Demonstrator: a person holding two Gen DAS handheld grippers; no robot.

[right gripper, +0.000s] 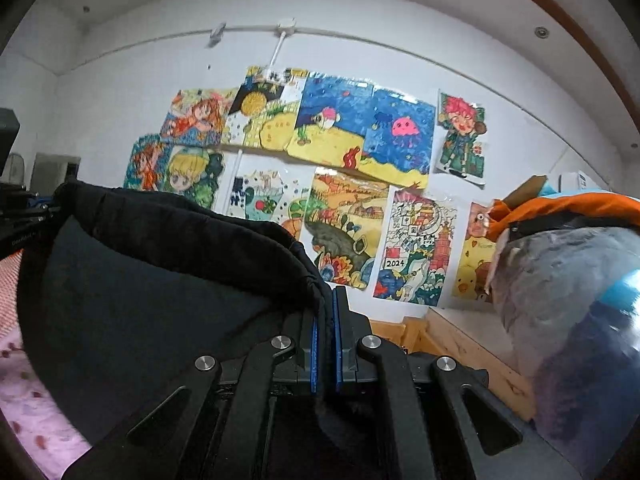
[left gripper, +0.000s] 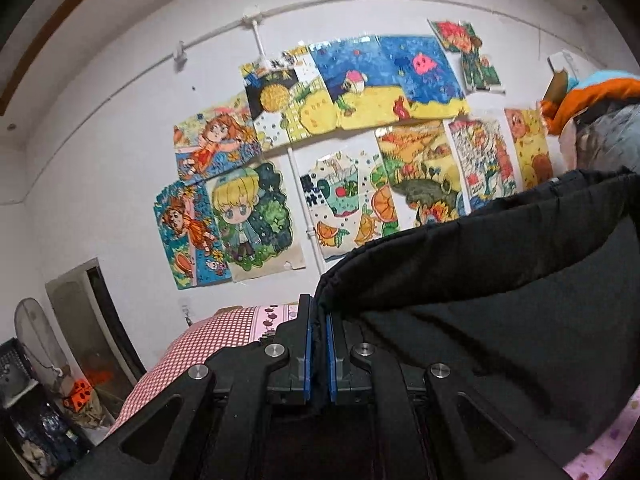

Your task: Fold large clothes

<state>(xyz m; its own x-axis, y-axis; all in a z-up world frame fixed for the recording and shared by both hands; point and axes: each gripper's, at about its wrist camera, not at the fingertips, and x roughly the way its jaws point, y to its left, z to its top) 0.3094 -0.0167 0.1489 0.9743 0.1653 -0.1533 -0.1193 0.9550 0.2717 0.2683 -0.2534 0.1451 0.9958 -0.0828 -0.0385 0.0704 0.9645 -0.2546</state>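
Note:
A large black garment (left gripper: 500, 280) hangs lifted between my two grippers, its hemmed upper edge stretched across both views. My left gripper (left gripper: 319, 312) is shut on the garment's left end, with cloth pinched between the blue pads. In the right wrist view the same garment (right gripper: 160, 280) spreads to the left, and my right gripper (right gripper: 325, 304) is shut on its right end. The other gripper shows at the far left of the right wrist view (right gripper: 24, 216). The cloth sags below the held edge and hides most of the bed.
A bed with pink patterned sheet (left gripper: 612, 440) and red checked cover (left gripper: 192, 352) lies below. A white wall with many children's drawings (left gripper: 340, 152) faces me. A pile of orange, blue and grey clothes (right gripper: 568, 280) sits right, by a wooden frame (right gripper: 460, 336). Clutter (left gripper: 48, 400) stands at left.

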